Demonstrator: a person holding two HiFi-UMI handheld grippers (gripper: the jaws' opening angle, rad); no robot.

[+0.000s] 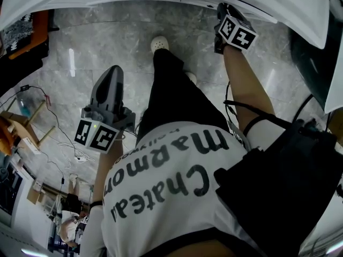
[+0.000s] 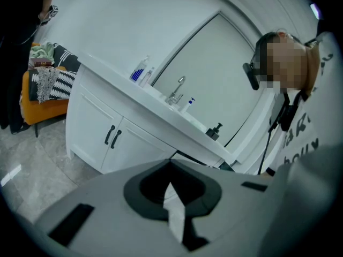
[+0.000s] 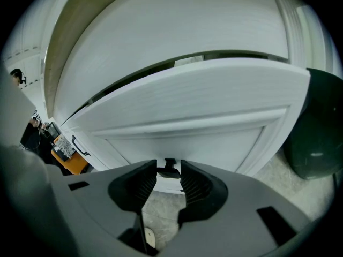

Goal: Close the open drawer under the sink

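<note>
While left claw [image 2: 172, 190] hangs closed, empty, right claw [image 3: 169, 176] sits narrow, pinching dark handle [image 3: 168, 168]; white drawer [image 3: 203, 92] stands partly open.

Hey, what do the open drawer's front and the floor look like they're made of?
Drawer front: probably white-painted wood or board with a satin finish; faint horizontal grain lines show across it.
Floor: polished marble or marble-look tile; it has grey veining and bright light reflections.
</note>
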